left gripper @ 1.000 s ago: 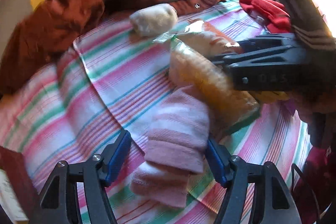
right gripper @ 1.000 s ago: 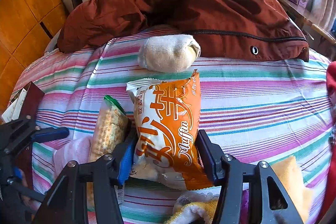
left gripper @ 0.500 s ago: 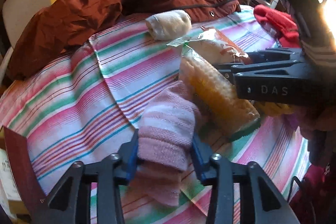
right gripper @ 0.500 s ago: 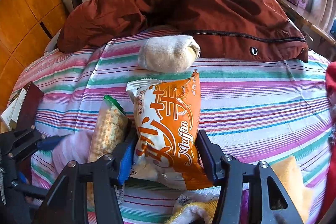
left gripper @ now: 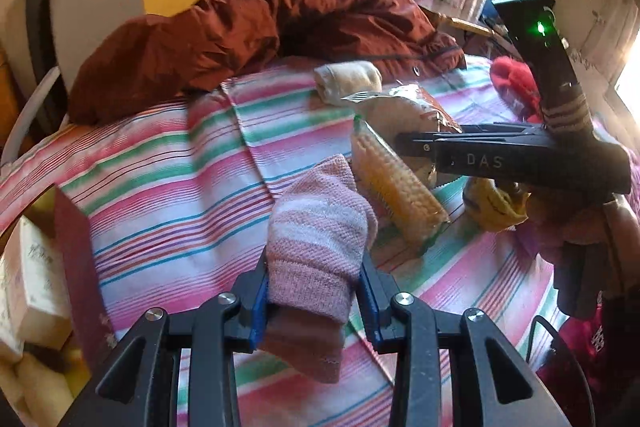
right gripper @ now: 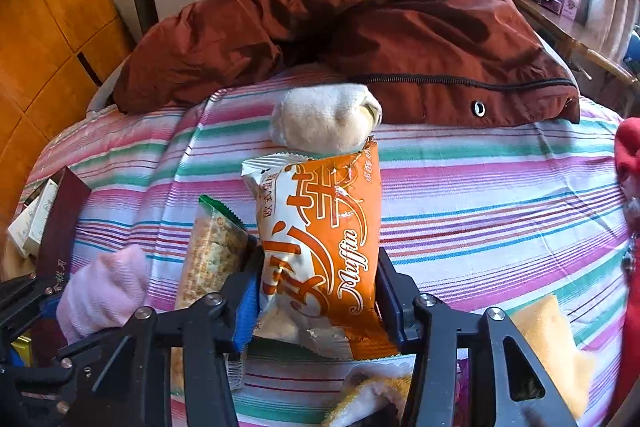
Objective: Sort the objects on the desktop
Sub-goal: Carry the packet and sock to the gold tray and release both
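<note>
Pink sock [left gripper: 316,251] between closing left gripper [left gripper: 314,301] jaws

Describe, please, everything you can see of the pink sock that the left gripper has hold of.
The pink sock is a soft, ribbed knit in dusty pink with paler pink bands, folded into a thick bundle. The left gripper grips it across the middle, blue pads pressing both sides and still closing a little. Its rounded end points away over the striped cloth, near a clear snack packet; its loose end droops below the jaws. Whether it touches the cloth is unclear.
</note>
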Action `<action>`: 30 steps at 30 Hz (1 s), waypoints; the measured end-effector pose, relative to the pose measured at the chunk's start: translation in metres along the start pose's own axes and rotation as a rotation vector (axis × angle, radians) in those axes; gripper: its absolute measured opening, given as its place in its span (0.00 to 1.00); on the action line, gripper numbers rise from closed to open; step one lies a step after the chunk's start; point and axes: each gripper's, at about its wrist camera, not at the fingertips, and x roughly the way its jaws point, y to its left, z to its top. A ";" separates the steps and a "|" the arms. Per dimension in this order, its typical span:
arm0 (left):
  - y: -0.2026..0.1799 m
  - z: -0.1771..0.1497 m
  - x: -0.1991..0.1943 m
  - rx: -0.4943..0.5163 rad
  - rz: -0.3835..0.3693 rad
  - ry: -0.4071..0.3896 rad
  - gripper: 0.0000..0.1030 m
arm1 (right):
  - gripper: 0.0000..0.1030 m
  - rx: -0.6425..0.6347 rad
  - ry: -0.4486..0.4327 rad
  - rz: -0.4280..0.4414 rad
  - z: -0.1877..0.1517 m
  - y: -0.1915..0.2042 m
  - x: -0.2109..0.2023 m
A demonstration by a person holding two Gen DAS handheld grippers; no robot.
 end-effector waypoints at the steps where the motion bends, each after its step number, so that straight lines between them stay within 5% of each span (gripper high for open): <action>1: 0.001 -0.001 -0.004 -0.005 0.002 -0.006 0.36 | 0.49 0.002 -0.013 0.003 0.001 0.000 -0.004; 14: 0.026 -0.032 -0.062 -0.089 0.038 -0.088 0.36 | 0.49 -0.057 -0.137 0.118 0.009 0.042 -0.055; 30: 0.103 -0.103 -0.126 -0.312 0.140 -0.146 0.36 | 0.49 -0.176 -0.102 0.301 -0.031 0.144 -0.078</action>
